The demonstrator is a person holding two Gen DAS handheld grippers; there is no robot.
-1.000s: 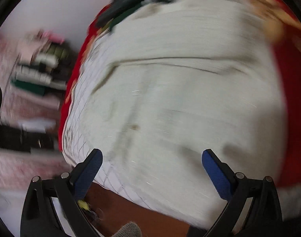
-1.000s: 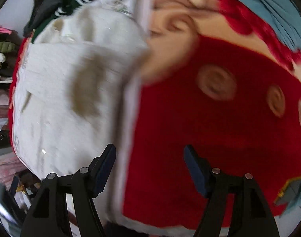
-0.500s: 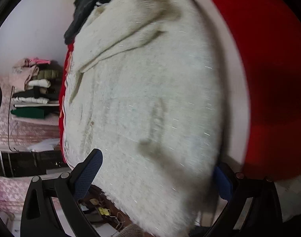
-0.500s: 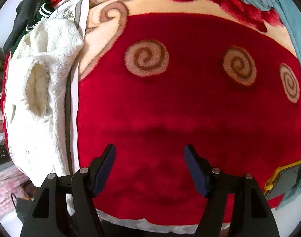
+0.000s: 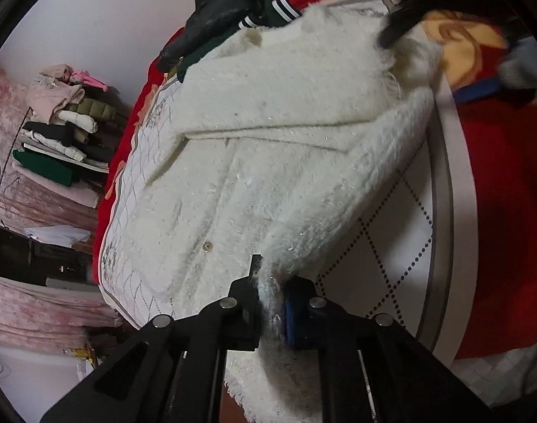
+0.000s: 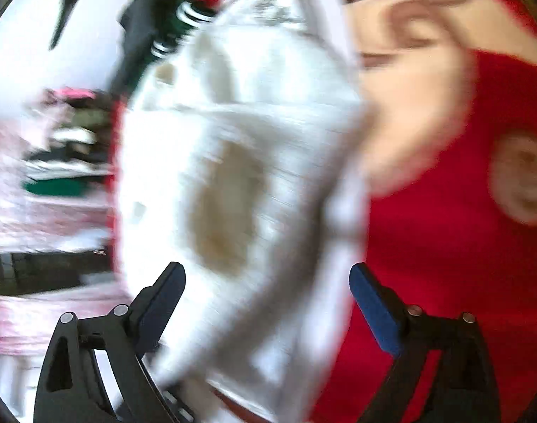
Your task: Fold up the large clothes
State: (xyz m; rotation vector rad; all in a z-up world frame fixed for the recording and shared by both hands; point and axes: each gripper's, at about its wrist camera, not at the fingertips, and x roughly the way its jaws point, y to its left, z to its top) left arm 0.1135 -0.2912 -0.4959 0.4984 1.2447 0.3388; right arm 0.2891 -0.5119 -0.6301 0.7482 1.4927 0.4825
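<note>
Left hand-held gripper (image 5: 272,303) pinching white fuzzy coat (image 5: 268,148)

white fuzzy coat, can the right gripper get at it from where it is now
Probably yes. The right gripper is open with nothing between its pads, and the white fuzzy coat lies straight ahead on the red blanket with nothing in the way. The view is blurred, so closeness is unclear.

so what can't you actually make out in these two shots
- Right wrist view: heavy motion blur smears the white fluffy coat; whether the open right claw touches it is unclear.
- Left wrist view: the coat's lower end is cut off by the bottom edge and the left claw, shut on the fluffy edge.
- Left wrist view: the clothes stack is too small to tell the items.
- Left wrist view: the dark garment is bunched, type unclear.
</note>
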